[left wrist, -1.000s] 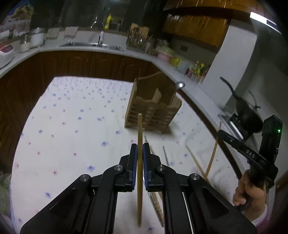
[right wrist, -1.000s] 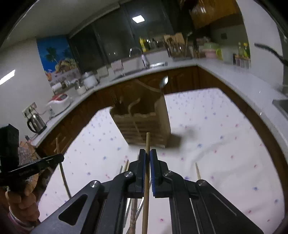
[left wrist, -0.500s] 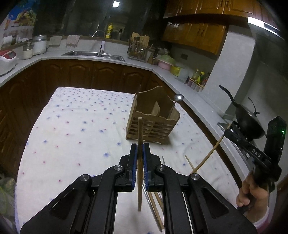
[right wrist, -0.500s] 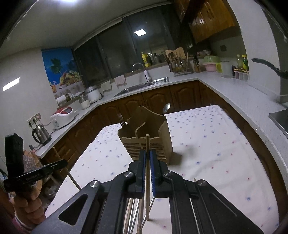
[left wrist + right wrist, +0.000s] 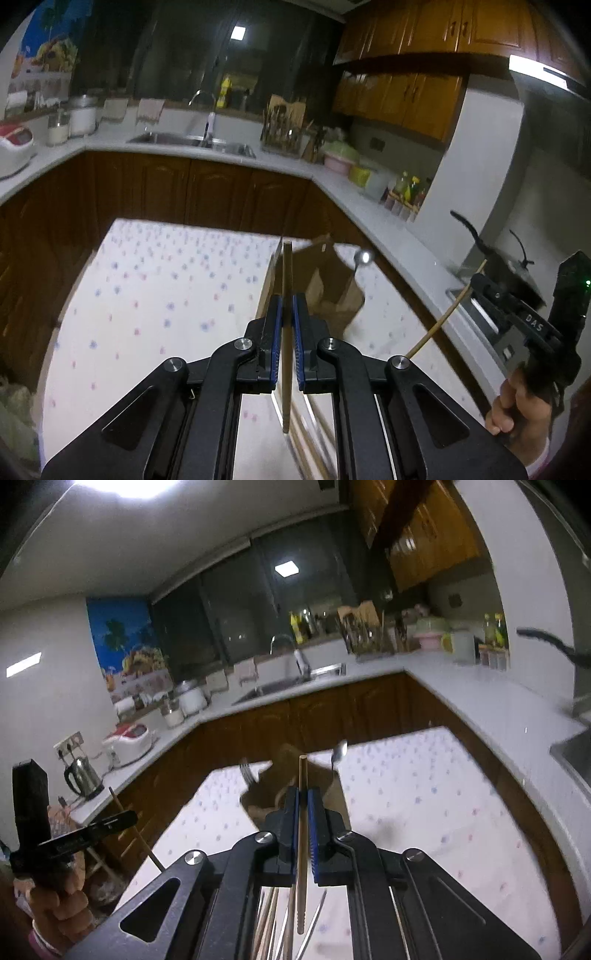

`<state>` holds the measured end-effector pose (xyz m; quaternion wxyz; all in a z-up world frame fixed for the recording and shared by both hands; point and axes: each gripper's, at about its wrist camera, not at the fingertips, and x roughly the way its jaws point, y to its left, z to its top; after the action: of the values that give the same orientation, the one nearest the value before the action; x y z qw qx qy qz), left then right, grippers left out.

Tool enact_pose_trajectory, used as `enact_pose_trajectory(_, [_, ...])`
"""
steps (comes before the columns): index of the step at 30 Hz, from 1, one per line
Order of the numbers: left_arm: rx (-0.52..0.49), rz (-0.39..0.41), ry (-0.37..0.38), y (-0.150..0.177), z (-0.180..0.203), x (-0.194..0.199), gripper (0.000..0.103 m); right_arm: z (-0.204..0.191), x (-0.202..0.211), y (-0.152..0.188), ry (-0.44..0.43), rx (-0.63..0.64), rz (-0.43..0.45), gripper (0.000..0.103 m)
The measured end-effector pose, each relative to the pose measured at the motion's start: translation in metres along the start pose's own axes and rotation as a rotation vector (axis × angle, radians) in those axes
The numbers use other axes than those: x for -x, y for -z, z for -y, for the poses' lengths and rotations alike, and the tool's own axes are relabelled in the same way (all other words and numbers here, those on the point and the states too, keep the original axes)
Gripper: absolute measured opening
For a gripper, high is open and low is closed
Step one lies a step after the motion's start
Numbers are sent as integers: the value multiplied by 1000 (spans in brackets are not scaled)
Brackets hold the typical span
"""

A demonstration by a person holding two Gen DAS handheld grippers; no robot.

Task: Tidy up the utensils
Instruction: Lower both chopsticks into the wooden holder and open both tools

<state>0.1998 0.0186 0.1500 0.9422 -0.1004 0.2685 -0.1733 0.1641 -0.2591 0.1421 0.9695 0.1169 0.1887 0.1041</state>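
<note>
My left gripper (image 5: 287, 306) is shut on a wooden chopstick (image 5: 287, 269) that stands upright between its blue pads. My right gripper (image 5: 303, 801) is shut on another wooden chopstick (image 5: 302, 775), also seen tilted in the left wrist view (image 5: 443, 317). Both are raised above the table. The wooden utensil holder (image 5: 332, 291) stands ahead of both grippers, holding a spoon (image 5: 362, 257) and a fork (image 5: 246, 773). Several loose chopsticks and utensils (image 5: 280, 919) lie on the table below the right gripper.
The table has a white cloth with coloured dots (image 5: 166, 288). A kitchen counter with a sink (image 5: 192, 140) runs behind and to the right. A black pan (image 5: 509, 269) sits at right. A kettle (image 5: 83, 777) stands at left.
Both grippers have lifted and tilted upward with their chopsticks, so the holder sits lower and partly behind the fingers. The right gripper's chopstick has tilted more.
</note>
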Motion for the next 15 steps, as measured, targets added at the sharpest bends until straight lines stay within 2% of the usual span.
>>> enact_pose_trajectory(6, [-21, 96, 1, -51, 15, -11, 5, -2, -6, -46, 9, 3, 106, 5])
enact_pose_trajectory(10, [-2, 144, -7, -82, 17, -32, 5, 1, -19, -74, 18, -12, 163, 5])
enact_pose_trajectory(15, [38, 167, -42, -98, 11, -67, 5, 10, -47, -93, 33, -30, 189, 5])
